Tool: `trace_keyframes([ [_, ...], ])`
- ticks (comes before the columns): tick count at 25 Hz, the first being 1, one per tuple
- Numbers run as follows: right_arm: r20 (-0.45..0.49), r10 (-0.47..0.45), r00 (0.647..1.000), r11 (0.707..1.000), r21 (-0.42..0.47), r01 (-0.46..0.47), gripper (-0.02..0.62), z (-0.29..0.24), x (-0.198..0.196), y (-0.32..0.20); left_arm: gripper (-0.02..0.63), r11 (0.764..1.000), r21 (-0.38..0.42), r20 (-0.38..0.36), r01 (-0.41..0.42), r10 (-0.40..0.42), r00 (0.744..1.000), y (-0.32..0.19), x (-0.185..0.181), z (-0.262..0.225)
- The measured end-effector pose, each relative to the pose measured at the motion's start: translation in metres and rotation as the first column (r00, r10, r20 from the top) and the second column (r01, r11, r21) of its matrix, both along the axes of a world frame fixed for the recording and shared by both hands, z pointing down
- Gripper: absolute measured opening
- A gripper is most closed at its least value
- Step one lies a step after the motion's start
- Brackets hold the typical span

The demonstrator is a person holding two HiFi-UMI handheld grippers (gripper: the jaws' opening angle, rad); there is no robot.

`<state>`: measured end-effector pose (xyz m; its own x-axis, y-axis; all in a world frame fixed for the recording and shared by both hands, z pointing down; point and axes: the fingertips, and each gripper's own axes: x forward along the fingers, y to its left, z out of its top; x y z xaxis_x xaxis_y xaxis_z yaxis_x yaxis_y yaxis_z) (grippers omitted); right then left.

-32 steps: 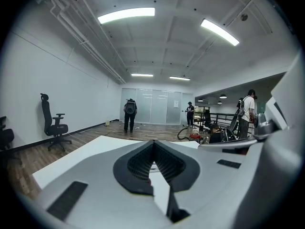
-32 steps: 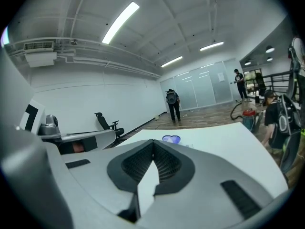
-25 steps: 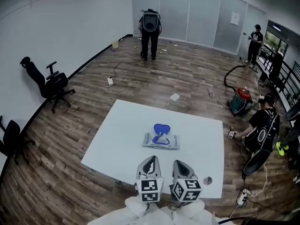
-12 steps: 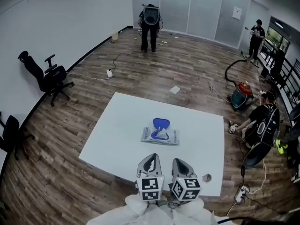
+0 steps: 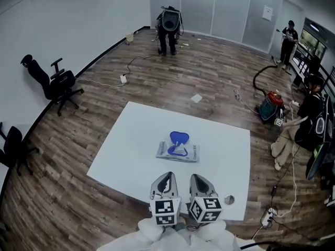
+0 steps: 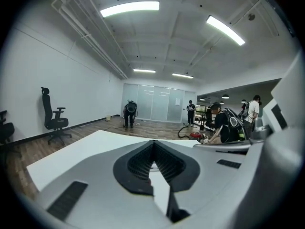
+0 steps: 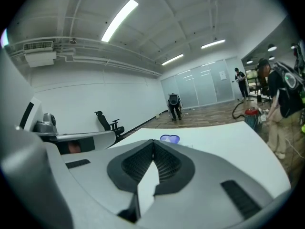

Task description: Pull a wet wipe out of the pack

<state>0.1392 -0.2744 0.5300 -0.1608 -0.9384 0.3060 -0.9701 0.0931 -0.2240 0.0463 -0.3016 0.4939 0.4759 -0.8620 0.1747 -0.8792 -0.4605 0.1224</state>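
Observation:
The wet wipe pack lies flat near the middle of the white table, with its blue lid standing open. My left gripper and right gripper hover side by side over the table's near edge, well short of the pack. Both are shut with nothing between the jaws. In the right gripper view the blue lid peeks just above the closed right gripper. In the left gripper view the closed left gripper hides the pack.
A small round object sits on the table near its front right corner. Office chairs stand by the left wall. A red vacuum and a crouching person are on the floor to the right. Another person stands far back.
Both grippers stay shut near the table's front edge, a touch lower in the head view. The person on the floor at the right has shifted position.

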Motion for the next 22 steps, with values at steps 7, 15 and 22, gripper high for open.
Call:
trace_keyframes([
  [7,-0.028,-0.027,0.999,1.0,-0.014,0.027,0.009,0.007,0.004,-0.018,-0.003,0.998,0.019,-0.012,0.059,-0.059,0.998,-0.001,-0.011,-0.002],
  [15,-0.043,-0.071,0.997,0.995,-0.068,0.068,0.011,0.025,0.004,-0.052,-0.003,0.996,-0.004,0.023,0.091,-0.091,0.996,0.002,-0.023,0.006],
  [22,-0.033,-0.084,0.996,0.994,-0.078,0.081,0.011,0.039,0.008,-0.076,-0.003,0.995,-0.026,0.046,0.1,-0.098,0.994,0.007,-0.019,0.017],
])
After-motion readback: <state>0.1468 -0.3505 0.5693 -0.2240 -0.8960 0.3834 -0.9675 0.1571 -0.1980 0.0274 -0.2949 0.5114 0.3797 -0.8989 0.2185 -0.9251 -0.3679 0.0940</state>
